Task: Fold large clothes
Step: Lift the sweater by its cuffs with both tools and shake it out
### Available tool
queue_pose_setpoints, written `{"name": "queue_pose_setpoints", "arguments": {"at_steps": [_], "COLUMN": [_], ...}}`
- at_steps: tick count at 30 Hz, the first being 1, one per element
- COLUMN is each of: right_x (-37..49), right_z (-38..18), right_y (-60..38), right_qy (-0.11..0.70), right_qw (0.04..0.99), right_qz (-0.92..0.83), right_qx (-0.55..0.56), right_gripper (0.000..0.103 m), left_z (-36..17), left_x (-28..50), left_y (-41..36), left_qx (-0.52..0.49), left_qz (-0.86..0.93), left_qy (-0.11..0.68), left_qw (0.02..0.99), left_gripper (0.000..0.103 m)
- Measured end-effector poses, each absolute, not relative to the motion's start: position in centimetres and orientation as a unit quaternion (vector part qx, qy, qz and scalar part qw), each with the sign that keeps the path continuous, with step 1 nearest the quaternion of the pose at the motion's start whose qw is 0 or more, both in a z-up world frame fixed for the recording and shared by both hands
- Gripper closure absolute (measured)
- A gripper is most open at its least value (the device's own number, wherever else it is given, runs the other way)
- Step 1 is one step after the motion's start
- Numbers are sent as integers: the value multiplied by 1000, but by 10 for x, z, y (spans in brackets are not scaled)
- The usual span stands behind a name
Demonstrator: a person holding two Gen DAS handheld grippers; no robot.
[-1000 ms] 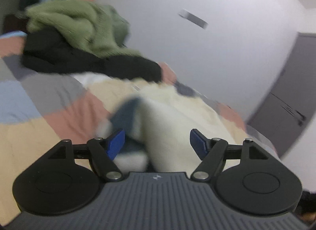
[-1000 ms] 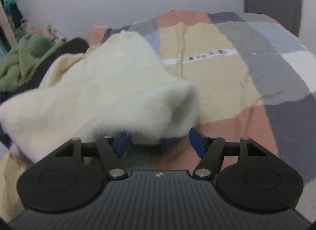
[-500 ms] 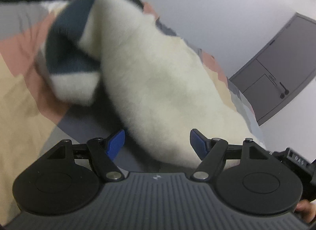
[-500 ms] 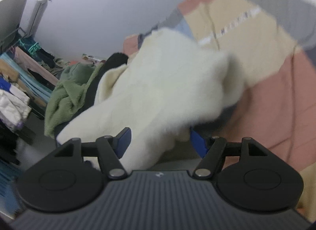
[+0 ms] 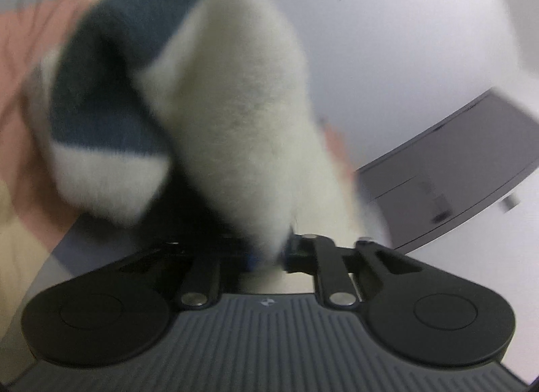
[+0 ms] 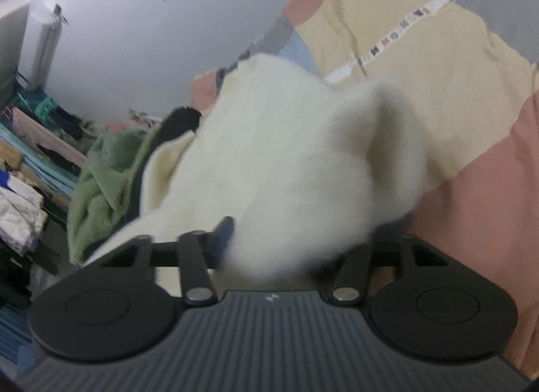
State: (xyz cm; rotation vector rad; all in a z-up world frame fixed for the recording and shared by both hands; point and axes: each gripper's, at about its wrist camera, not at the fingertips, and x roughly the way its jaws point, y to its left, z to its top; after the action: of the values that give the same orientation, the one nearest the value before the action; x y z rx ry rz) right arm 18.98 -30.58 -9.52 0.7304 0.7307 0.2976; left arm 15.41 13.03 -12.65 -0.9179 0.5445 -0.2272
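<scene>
A thick cream fleece garment [image 5: 242, 116] with a dark blue band [image 5: 128, 55] fills the left wrist view. My left gripper [image 5: 269, 255] is shut on a fold of it, the blue pads nearly hidden by the pile. In the right wrist view the same cream fleece [image 6: 286, 163] bulges over the patchwork bed cover [image 6: 438, 65]. My right gripper [image 6: 286, 243] is closed in on another part of the fleece, and its right finger is buried in the fabric.
A green knit garment [image 6: 101, 183] and a black one [image 6: 182, 119] lie piled at the bed's far left. A rack of hanging clothes [image 6: 30, 142] stands beyond. A grey door [image 5: 454, 169] and white wall lie behind the left gripper.
Both grippers went from open to closed on the cream fleece. The fleece has been drawn up closer to both cameras and lifted off the cover.
</scene>
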Motion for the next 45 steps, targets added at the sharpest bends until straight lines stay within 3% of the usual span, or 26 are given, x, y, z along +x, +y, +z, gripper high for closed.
{"name": "queue_pose_setpoints", "arguments": {"at_steps": [1, 2, 7, 14, 20, 29, 36, 40, 45], "right_x": [185, 179, 143, 101, 77, 74, 88, 123, 218], "right_z": [-92, -87, -52, -7, 68, 230, 327, 346, 299], "right_y": [-312, -316, -325, -325, -320, -312, -311, -297, -275], "right_qy": [337, 323, 246, 187, 127, 34, -12, 3, 85], "right_qw": [858, 856, 868, 889, 909, 921, 923, 945, 957], "right_qz": [148, 162, 228, 250, 274, 308, 323, 287, 244], "right_qx": [359, 371, 367, 334, 287, 237, 210, 160, 130], "right_gripper": [72, 76, 81, 86, 87, 87, 86, 86, 86], "left_z": [-119, -110, -77, -41, 44, 223, 327, 344, 287], "left_x": [150, 144, 112, 96, 75, 62, 67, 103, 200], "left_y": [136, 141, 156, 162, 162, 155, 148, 143, 143], "left_qx": [-446, -454, -452, -425, -416, -324, -292, -272, -281], "left_qz": [-126, -145, -209, -213, -227, -225, -223, -197, -153], "left_qy": [233, 205, 105, 75, 22, -33, -49, -17, 57], "left_qw": [855, 855, 861, 876, 880, 919, 929, 942, 946], "left_gripper": [90, 91, 91, 91, 91, 91, 91, 90, 90]}}
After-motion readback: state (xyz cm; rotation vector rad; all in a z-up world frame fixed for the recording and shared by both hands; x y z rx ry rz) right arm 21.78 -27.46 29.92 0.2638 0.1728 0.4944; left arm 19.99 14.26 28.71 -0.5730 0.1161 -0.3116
